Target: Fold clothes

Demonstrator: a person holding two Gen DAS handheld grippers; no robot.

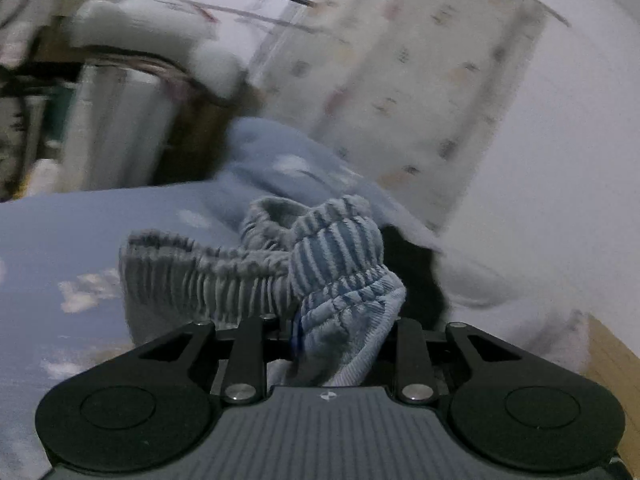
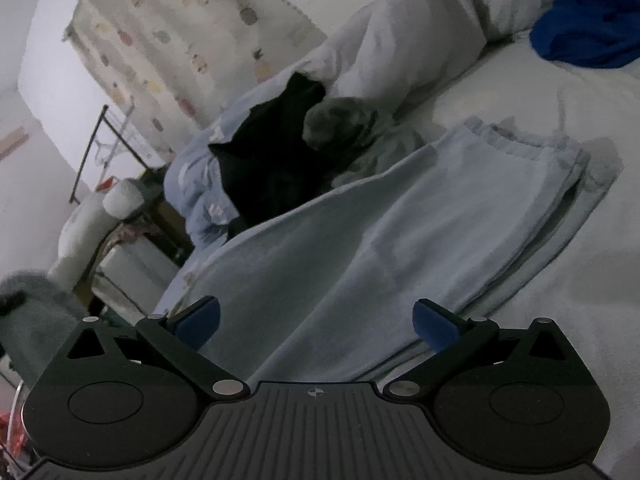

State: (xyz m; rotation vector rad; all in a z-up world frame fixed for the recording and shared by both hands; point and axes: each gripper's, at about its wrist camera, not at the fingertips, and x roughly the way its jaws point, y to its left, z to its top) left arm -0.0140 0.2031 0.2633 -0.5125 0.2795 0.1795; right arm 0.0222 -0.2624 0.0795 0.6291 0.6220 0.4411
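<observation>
In the left wrist view my left gripper [image 1: 328,332] is shut on the ribbed elastic waistband of a light blue-grey garment [image 1: 280,268], bunched over the jaws and held above the bed. In the right wrist view my right gripper [image 2: 316,320] is open and empty, its blue pads [image 2: 200,320] spread wide just above a pale blue garment [image 2: 380,232] that lies folded lengthwise on the white bed [image 2: 560,280], its gathered waistband at the far end.
A black garment [image 2: 272,160], a grey bundle [image 2: 340,120] and a blue cloud-print pillow [image 2: 196,188] lie beyond the pale garment. White bedding [image 2: 420,32] and a dark blue cloth [image 2: 592,20] lie further back. A patterned curtain [image 1: 400,72] hangs behind.
</observation>
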